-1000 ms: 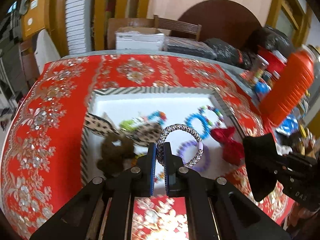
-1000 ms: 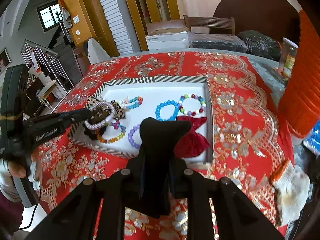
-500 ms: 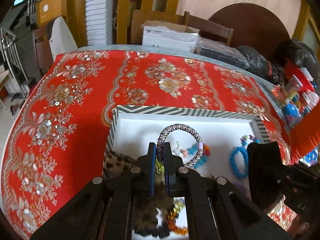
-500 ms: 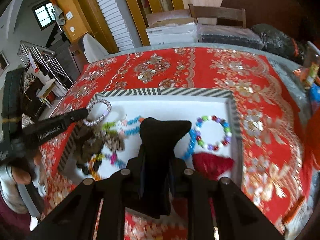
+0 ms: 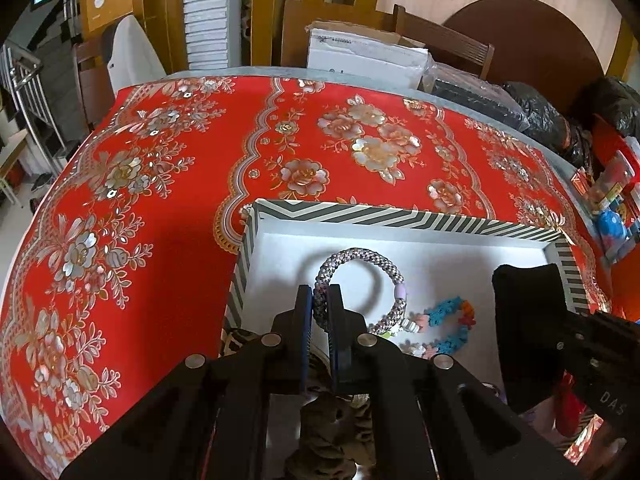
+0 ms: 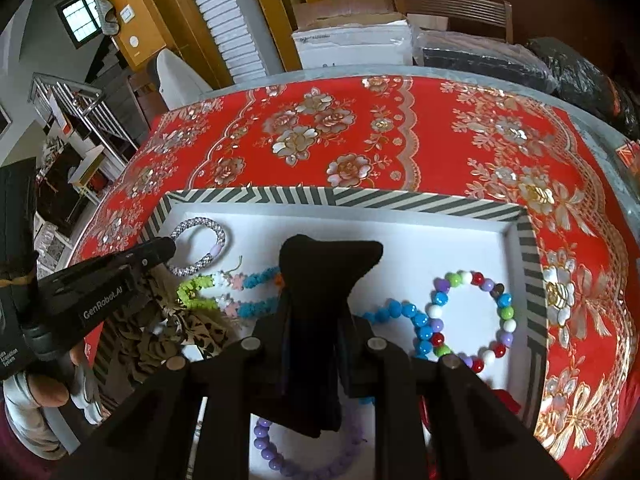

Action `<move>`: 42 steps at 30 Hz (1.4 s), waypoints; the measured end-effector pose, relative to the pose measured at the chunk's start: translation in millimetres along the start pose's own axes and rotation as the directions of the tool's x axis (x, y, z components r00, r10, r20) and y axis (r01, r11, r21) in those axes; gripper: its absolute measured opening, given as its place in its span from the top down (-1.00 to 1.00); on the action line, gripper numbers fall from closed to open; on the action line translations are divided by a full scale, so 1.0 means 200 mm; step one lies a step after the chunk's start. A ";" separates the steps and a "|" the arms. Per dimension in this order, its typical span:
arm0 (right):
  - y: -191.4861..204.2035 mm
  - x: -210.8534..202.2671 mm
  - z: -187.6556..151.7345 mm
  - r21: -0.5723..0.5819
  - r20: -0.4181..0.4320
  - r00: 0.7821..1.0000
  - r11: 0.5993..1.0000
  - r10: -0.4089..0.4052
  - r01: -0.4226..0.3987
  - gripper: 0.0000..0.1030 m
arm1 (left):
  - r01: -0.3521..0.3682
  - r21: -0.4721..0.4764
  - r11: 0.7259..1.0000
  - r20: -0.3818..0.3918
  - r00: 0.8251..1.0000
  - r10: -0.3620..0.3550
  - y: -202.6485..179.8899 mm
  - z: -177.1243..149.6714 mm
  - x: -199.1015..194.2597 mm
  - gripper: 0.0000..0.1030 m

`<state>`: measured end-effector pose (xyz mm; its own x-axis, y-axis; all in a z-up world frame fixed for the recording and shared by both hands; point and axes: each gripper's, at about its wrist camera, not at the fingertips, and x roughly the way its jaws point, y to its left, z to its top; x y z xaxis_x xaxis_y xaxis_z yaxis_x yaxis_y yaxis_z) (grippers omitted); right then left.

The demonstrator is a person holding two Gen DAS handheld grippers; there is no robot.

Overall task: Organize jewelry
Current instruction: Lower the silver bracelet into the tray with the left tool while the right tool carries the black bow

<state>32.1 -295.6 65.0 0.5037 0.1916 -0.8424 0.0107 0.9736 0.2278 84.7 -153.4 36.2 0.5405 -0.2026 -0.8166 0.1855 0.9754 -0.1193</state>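
Observation:
A white tray point(image 5: 400, 214) with a black-and-white zigzag rim lies on the red floral tablecloth. My left gripper point(image 5: 320, 300) is shut on a silver braided bracelet point(image 5: 360, 258), which hangs just over the tray's far left corner. The right wrist view shows that gripper point(image 6: 164, 246) and its bracelet point(image 6: 200, 224) at the left. My right gripper point(image 6: 316, 320) is shut on a black cloth piece point(image 6: 320, 264) over the middle of the tray point(image 6: 320, 196). Bead bracelets in blue point(image 6: 412, 316), mixed colours point(image 6: 472, 316) and purple point(image 6: 280, 460) lie in the tray.
A leopard-print scrunchie point(image 6: 168, 340), a green and teal flower bracelet point(image 6: 224, 292) and a red bow point(image 6: 504, 396) also lie in the tray. A white carton point(image 5: 360, 56), a chair and black bags point(image 5: 548, 120) crowd the table's far edge. A person's hand point(image 6: 44, 388) holds the left gripper.
Both grippers have travelled across the tray toward its far left side and sunk a little. The silver bracelet and the black cloth stay gripped.

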 end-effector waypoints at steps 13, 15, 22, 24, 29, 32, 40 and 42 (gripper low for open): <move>-0.03 0.09 0.02 0.023 -0.007 1.000 1.000 0.007 -0.007 0.64 | -0.005 0.023 1.000 -0.013 1.000 0.005 -0.04 -0.02 0.03 1.00; -0.04 0.11 0.01 0.026 -0.014 1.000 1.000 0.007 -0.007 0.64 | -0.007 0.024 1.000 -0.014 1.000 0.007 -0.04 -0.03 0.03 1.00; -0.06 0.13 0.00 0.046 -0.011 1.000 0.999 0.015 -0.014 0.64 | -0.011 0.024 1.000 -0.016 1.000 0.012 -0.04 -0.03 0.04 1.00; -0.06 0.13 0.01 0.041 -0.009 1.000 0.999 0.004 -0.004 0.64 | -0.013 0.023 1.000 -0.017 1.000 0.013 -0.04 -0.03 0.04 1.00; -0.07 0.15 0.02 0.053 -0.009 1.000 0.998 -0.014 0.015 0.62 | -0.017 0.024 1.000 -0.024 1.000 0.018 -0.04 -0.04 0.05 1.00; -0.08 0.15 0.01 0.056 -0.011 1.000 0.998 -0.010 0.011 0.56 | -0.016 0.024 1.000 -0.029 0.999 0.017 -0.04 -0.04 0.06 1.00; -0.09 0.08 -0.01 0.093 0.012 1.000 0.996 0.014 -0.015 0.16 | -0.018 0.029 0.999 -0.025 1.000 0.019 -0.04 -0.04 0.04 0.81; -0.08 0.04 -0.02 0.091 0.027 1.000 0.996 0.014 -0.016 0.06 | -0.019 0.023 1.000 -0.016 1.000 0.019 -0.04 -0.04 0.01 0.74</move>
<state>33.2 -309.0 53.0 0.5270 0.2016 -0.8256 0.0808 0.9552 0.2848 78.6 -161.0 30.6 0.5308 -0.1827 -0.8276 0.1940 0.9768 -0.0912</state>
